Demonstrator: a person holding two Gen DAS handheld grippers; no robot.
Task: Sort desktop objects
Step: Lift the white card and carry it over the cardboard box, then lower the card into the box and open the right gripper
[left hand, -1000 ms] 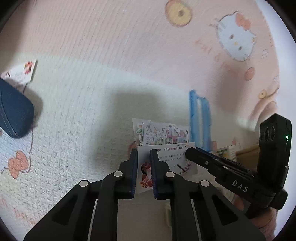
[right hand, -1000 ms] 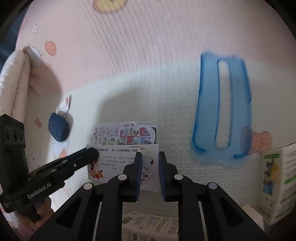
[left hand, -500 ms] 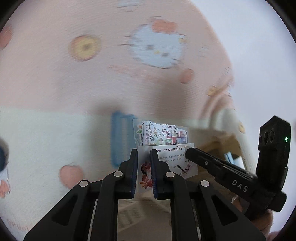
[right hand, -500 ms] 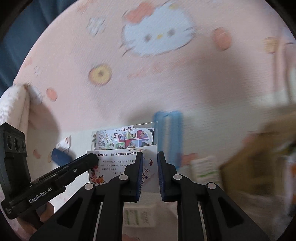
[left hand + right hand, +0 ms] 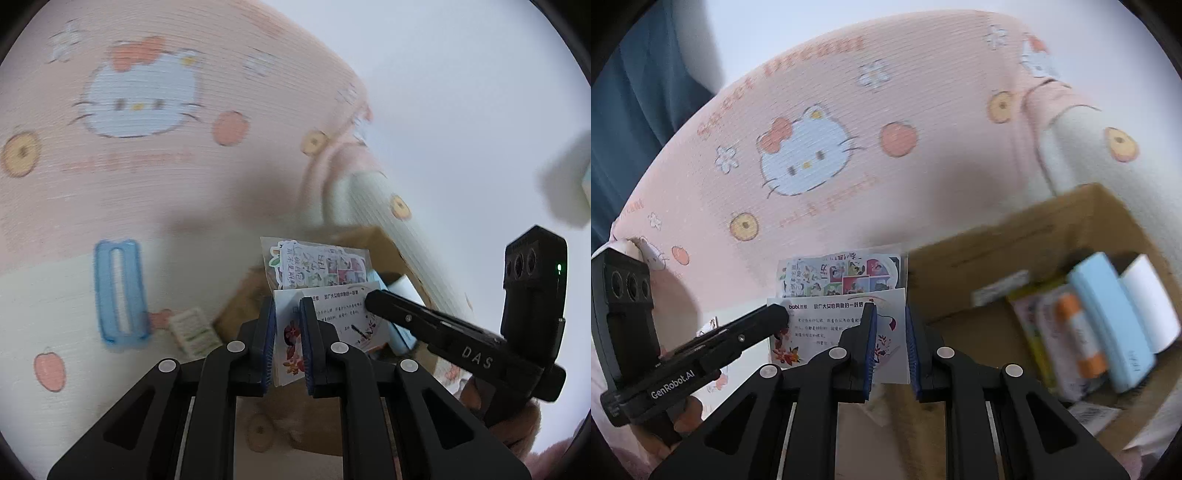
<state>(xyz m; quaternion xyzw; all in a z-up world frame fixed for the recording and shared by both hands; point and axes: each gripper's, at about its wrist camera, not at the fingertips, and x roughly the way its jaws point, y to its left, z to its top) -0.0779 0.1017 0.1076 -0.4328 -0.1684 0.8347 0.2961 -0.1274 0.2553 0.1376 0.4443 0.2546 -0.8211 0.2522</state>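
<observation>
pink cartoon blanket below; both my left tongs and right tongs pinch a card-and-sticker packet. next, i judge: lower it into the cardboard box.

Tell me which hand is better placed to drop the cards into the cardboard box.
Probably the right. Both grippers, left and right, pinch the cards, but the box lies open just beside the right gripper, while in the left view the cards and the right gripper mostly hide it.
</observation>
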